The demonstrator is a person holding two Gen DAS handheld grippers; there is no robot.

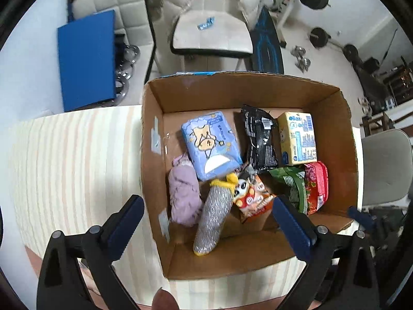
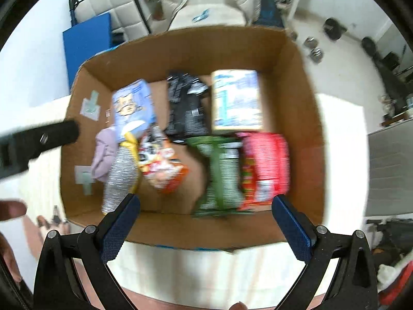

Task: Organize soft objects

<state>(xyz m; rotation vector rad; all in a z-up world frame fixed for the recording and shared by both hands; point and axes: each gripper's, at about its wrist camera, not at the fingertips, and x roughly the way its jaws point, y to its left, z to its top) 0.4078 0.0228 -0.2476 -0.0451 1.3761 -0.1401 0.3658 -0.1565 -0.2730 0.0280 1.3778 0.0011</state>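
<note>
An open cardboard box point(image 1: 258, 90) point(image 2: 196, 49) sits on a striped cloth and holds several soft packs. Inside lie a blue tissue pack point(image 1: 210, 144) point(image 2: 133, 108), a black pouch point(image 1: 259, 139) point(image 2: 187, 106), a yellow-blue pack point(image 1: 298, 138) point(image 2: 236, 99), a green bag point(image 1: 291, 184) point(image 2: 222, 173), a red pack point(image 1: 316, 187) point(image 2: 265, 165), an orange snack bag point(image 1: 254, 199) point(image 2: 161, 166), a silver sponge point(image 1: 213, 214) point(image 2: 120, 175) and a lilac cloth point(image 1: 183, 196) point(image 2: 103, 152). My left gripper point(image 1: 209, 215) hangs open above the box's near left. My right gripper point(image 2: 206, 213), open and holding nothing, hovers over the near wall.
The striped tablecloth point(image 1: 77, 165) stretches left of the box. Behind it stand a padded chair point(image 1: 211, 33), a blue board point(image 1: 86, 62), and weights point(image 1: 318, 37) on the floor. A grey chair point(image 1: 384, 168) stands at the right. The other tool's black body point(image 2: 38, 139) juts in from the left.
</note>
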